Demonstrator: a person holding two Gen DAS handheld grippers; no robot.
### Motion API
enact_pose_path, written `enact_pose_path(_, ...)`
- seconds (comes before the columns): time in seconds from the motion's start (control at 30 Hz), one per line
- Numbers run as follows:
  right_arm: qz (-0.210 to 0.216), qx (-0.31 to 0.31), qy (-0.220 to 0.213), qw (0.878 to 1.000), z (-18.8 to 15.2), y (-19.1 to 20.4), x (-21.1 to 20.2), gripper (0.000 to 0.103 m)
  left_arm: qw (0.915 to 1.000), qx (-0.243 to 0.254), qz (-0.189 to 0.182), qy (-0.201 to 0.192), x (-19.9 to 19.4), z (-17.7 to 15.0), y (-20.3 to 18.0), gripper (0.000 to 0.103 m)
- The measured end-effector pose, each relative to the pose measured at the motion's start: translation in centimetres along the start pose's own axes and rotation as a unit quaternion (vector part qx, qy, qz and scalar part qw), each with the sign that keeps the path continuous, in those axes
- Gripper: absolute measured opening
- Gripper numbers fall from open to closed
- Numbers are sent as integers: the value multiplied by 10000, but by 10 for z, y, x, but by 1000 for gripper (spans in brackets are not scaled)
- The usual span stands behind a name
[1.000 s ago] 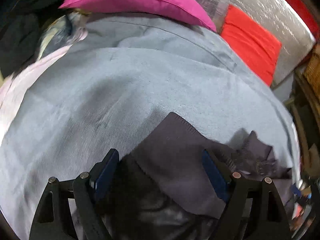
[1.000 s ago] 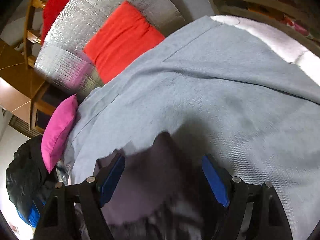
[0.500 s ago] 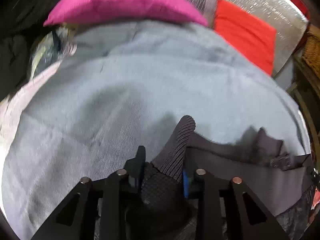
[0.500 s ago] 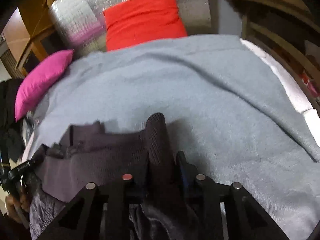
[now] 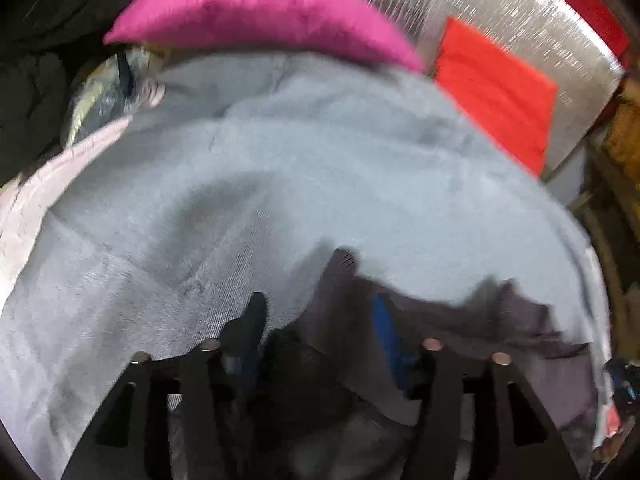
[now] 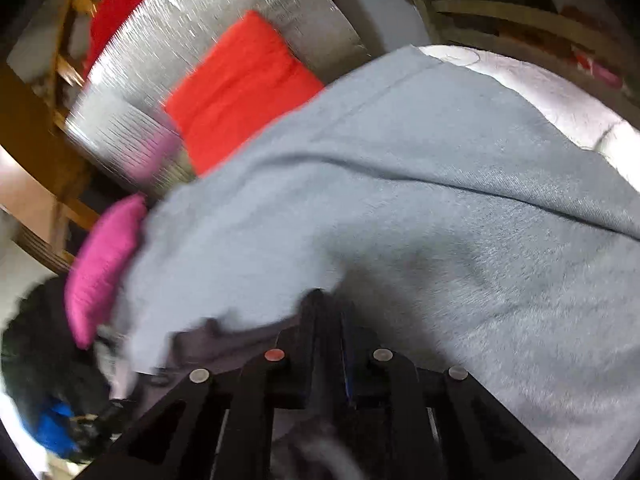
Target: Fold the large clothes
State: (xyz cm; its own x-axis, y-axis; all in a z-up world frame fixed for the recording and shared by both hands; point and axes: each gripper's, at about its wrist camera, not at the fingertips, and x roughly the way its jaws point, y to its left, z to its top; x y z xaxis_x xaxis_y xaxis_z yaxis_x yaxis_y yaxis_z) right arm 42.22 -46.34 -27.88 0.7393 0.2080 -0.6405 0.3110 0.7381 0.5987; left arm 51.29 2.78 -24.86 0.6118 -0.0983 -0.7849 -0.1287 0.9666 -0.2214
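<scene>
the dark garment [image 5: 452, 332] lies at the near edge of a grey blanket [image 5: 320, 168] spread over a bed, a dusky purple-grey knit, bunched and creased, with one ribbed corner standing up between the fingers in the left view. the left gripper [image 5: 320, 320] has its jaws parted, with that raised corner in the gap; motion blur hides whether either blue pad touches the cloth. the right gripper [image 6: 326, 332] has its jaws drawn close together with a dark strip of the garment [image 6: 240, 336] pinched between them, so it appears to be gripping an edge. the step in hand is judged to be taking hold of two points on one edge so the piece can be lifted and spread for folding. to do it well, the left jaws should close on a single layer near the corner, not on the blanket beneath, and both grips should sit on the same hem so the cloth hangs square. a pink pillow [image 5: 256, 12] and a red cushion [image 5: 496, 88] rest at the far side against a silver panel [image 5: 480, 4], well apart from the garment.
</scene>
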Motion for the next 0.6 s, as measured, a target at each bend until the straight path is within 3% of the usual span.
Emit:
enact_pose_path(0.03, 53, -4, -2, 10000, -3, 3, -10, 48, 9999, 19, -52, -117, -11, 0, -1, 72)
enact_pose_path(0.07, 133, 12, -34, 9999, -6, 5, -23, 87, 9995, 65, -105, -278, -26, -2, -4, 75)
enact_pose_path(0.1, 165, 23, -114, 9998, -8, 5, -31, 97, 9991, 137, -141, -388, -38, -5, -6, 76)
enact_pose_path(0.17, 152, -67, -348, 9993, -16, 4, -56, 97, 9984, 286, -172, -455, -55, -12, -9, 80)
enact_pose_path(0.27, -54, -404, -98, 9991, -35, 0, -77, 97, 9983, 487, -125, -283, -66, -28, -7, 81)
enact_pose_path(0.4, -301, -323, 242, 9987, -64, -23, -88, 97, 9982, 546, 245, 102, -70, -56, 16, 81)
enact_pose_path(0.53, -527, -397, 574, 9962, -88, -30, -84, 95, 9979, 115, 581, 245, -78, -82, 58, 81)
enact_pose_path(0.6, -578, -537, 525, 9955, -98, -27, -88, 82, 9977, -117, 598, 296, -82, -96, 74, 81)
